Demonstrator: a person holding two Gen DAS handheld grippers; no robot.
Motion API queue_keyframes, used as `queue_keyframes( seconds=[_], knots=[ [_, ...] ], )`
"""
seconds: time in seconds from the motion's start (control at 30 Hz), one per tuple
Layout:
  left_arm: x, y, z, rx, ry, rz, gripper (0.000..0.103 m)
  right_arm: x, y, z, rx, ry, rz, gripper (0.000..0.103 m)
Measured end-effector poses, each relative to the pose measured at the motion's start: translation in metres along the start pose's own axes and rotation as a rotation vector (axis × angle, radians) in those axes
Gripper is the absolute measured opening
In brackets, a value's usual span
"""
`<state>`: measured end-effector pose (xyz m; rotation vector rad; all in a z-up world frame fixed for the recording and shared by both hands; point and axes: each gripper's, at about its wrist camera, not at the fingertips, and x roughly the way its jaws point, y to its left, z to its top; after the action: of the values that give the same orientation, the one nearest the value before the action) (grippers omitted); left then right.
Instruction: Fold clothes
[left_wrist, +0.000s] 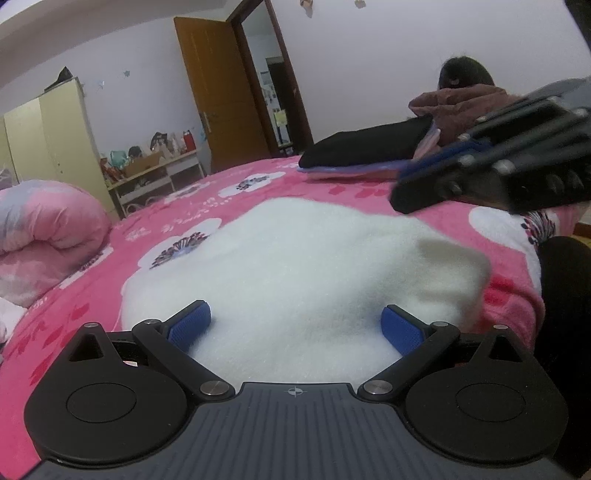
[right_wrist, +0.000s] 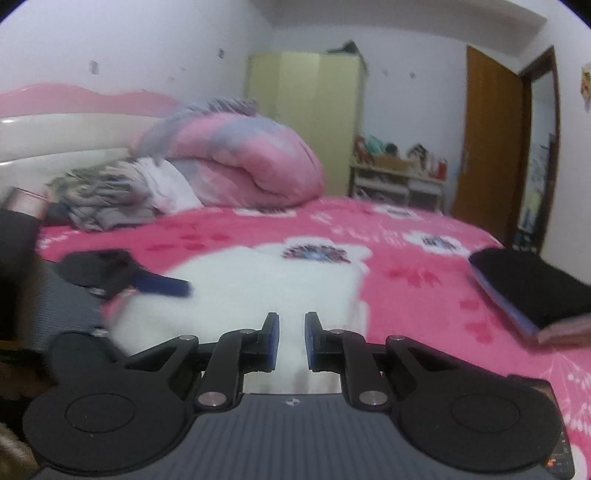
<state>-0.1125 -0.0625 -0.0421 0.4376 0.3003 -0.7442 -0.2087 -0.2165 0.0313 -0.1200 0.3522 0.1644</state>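
**A:** We have the white fleecy garment (left_wrist: 295, 266) lying in a soft mound on the pink flowered bedspread (left_wrist: 351, 184), near our edge of the bed. Our left gripper (left_wrist: 295, 328) sits low at its near side with the jaws spread wide, the fleece bulging up between the blue pads (left_wrist: 188, 326) without being pinched.

**B:** And our right gripper (right_wrist: 291, 341) is over the garment's near right side. Its jaws are nearly together, a narrow gap left, and we see white cloth behind that gap, but we cannot tell whether any fold is actually caught. The right wrist view is blurred, so we judge that hand is travelling.

**A:** That is our worry. If it holds nothing, the sweep folds nothing. If it holds only a tuft, the thick pile could slip out midway and leave a lopsided lump.

**B:** With our left jaws not clamped, the whole garment may also slide across the bedspread instead of creasing.

**A:** The folded stack topped with black cloth (right_wrist: 532, 288) lies far right. A wide swing could clip it.

**B:** The pink rolled quilt (right_wrist: 240, 158) on the far left is well apart, no concern there.
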Motion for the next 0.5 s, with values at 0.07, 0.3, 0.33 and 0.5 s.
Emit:
queue_keyframes(
  seconds=[0.07,0.3,0.33,0.5],
  knots=[
    [0.0,0.0,-0.001,0.001,-0.008,-0.005,0.1,0.011,0.004,-0.011,-0.037,0.066,-0.024,0.015],
    [-0.012,0.015,0.004,-0.025,-0.039,-0.052,0.099,0.046,-0.009,-0.036,-0.047,0.142,-0.031,0.013],
    [-0.018,0.022,0.005,-0.058,-0.051,-0.052,0.099,0.045,-0.014,-0.034,-0.026,0.145,-0.015,0.013],
    [-0.05,0.057,-0.003,-0.234,-0.062,-0.034,0.099,0.023,-0.042,-0.019,0.128,0.123,0.033,0.016]
  ],
)
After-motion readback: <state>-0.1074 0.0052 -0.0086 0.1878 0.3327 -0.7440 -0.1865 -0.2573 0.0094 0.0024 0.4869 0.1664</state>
